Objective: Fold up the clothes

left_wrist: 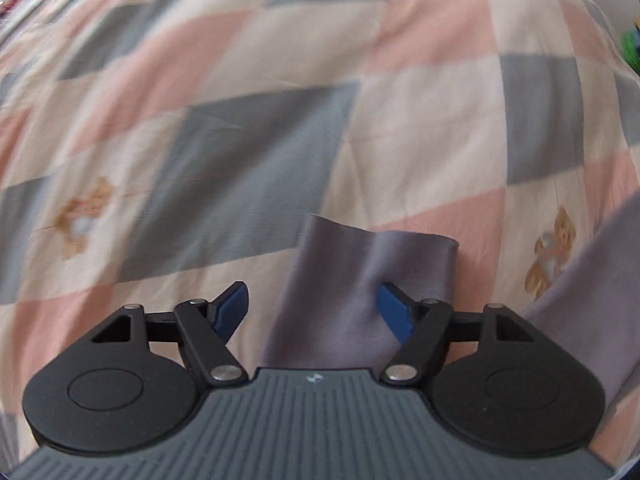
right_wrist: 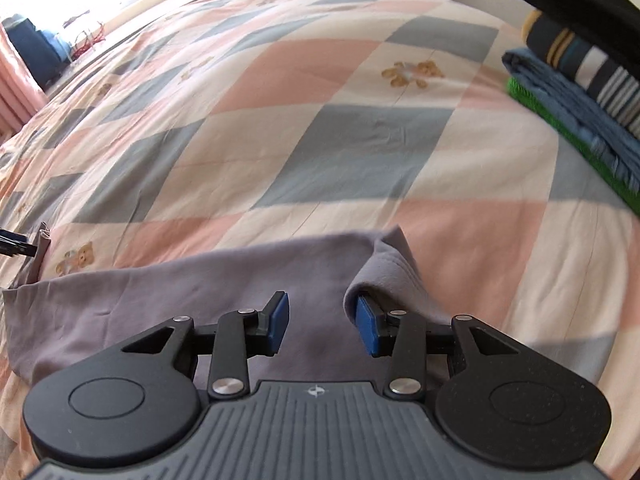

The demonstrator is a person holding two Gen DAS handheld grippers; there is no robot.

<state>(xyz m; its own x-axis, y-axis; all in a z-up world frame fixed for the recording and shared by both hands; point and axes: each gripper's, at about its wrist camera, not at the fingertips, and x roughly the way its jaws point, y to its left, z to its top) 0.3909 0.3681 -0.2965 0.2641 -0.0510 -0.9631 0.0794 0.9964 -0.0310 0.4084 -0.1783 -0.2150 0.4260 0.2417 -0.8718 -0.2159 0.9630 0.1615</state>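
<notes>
A grey garment (right_wrist: pixel 200 292) lies spread across the near part of the bed. In the right wrist view my right gripper (right_wrist: pixel 322 324) is open just above it. A raised fold of the cloth (right_wrist: pixel 394 264) drapes over the right blue pad (right_wrist: pixel 366 330). In the left wrist view my left gripper (left_wrist: pixel 312 308) is open wide. A narrow end of the grey garment (left_wrist: pixel 360 280) stands up between its fingers and leans against the right blue pad (left_wrist: pixel 394 314). The left pad (left_wrist: pixel 232 308) is apart from the cloth. More of the garment (left_wrist: pixel 580 300) runs off to the right.
The bed carries a checked pink, grey and cream cover (right_wrist: pixel 320 120) with small bear prints. A stack of folded clothes (right_wrist: pixel 580 80) sits at the far right, black on top, green at the bottom. A bright window and pink curtains (right_wrist: pixel 16 80) are at the back left.
</notes>
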